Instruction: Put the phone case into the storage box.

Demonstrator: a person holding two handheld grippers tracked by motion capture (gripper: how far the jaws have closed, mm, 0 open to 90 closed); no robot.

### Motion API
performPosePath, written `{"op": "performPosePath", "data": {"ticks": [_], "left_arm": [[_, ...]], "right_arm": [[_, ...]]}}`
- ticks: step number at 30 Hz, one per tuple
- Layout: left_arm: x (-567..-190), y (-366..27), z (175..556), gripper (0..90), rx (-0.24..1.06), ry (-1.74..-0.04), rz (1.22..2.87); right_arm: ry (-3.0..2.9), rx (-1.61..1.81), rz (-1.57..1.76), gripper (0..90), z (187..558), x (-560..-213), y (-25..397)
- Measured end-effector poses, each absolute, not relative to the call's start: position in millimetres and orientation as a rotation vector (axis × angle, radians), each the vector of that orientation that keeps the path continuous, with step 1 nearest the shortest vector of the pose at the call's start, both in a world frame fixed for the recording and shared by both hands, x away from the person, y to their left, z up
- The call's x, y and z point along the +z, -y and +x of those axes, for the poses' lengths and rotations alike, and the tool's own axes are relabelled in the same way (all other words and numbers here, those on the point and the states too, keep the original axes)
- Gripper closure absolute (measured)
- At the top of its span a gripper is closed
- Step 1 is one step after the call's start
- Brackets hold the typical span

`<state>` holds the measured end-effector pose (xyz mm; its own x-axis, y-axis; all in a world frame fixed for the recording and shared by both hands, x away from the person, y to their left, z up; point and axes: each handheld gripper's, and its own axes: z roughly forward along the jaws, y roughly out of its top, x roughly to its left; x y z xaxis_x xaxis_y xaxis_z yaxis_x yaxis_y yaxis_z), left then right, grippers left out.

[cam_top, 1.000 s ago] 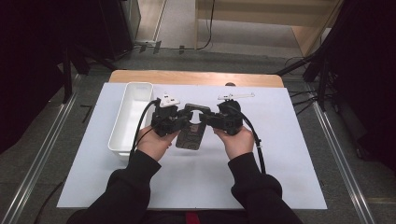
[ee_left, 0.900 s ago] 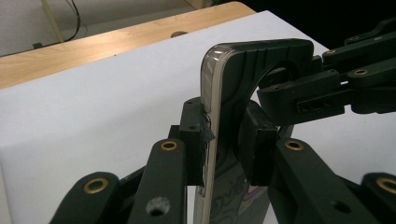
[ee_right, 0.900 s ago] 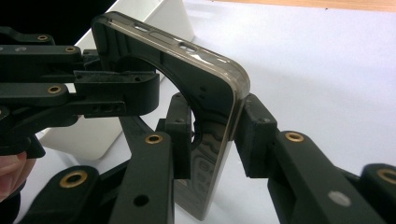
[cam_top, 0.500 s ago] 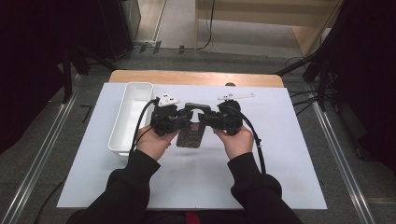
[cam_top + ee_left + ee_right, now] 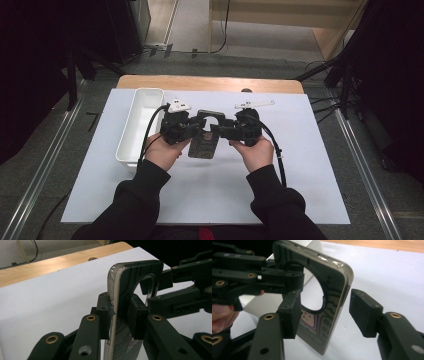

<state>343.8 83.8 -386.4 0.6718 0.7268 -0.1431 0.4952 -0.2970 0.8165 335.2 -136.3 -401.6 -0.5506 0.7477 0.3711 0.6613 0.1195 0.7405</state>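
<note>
white mat (image 5: 210, 195) on table; white bin (image 5: 140, 125) at left. phone case (image 5: 204, 142) held upright above mat centre. left gripper (image 5: 121, 315) clamped on case edge. right gripper (image 5: 324, 312) jaws apart around case.

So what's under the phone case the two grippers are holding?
Under the phone case lies the white table cover. The left gripper clamps its edge; the right gripper stands open around it. Whether its lower end touches the cover can't be told.
</note>
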Motion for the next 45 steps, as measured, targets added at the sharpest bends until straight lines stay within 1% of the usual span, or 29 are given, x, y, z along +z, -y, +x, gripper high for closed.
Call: {"op": "performPosePath", "data": {"ticks": [4, 22, 36, 45], "left_arm": [[-384.9, -86.4, 344.6, 73.8, 0.301, -0.951, 1.958], [-379.2, -98.9, 348.6, 73.7, 0.255, -0.951, 1.942], [-374.2, -107.7, 350.5, 73.6, 0.24, -0.946, 1.935], [-370.9, -112.0, 351.1, 73.6, 0.227, -0.926, 1.934]], "right_arm": [[-2.312, 1.422, 1.413, 37.1, 332.3, -402.8, 139.4], [-2.363, 1.446, 1.318, 32.6, 321.1, -413.4, 154.6], [-2.391, 1.455, 1.206, 27.1, 316.2, -418.7, 164.1], [-2.402, 1.46, 1.198, 26.7, 312.4, -419.7, 172.0]]}}
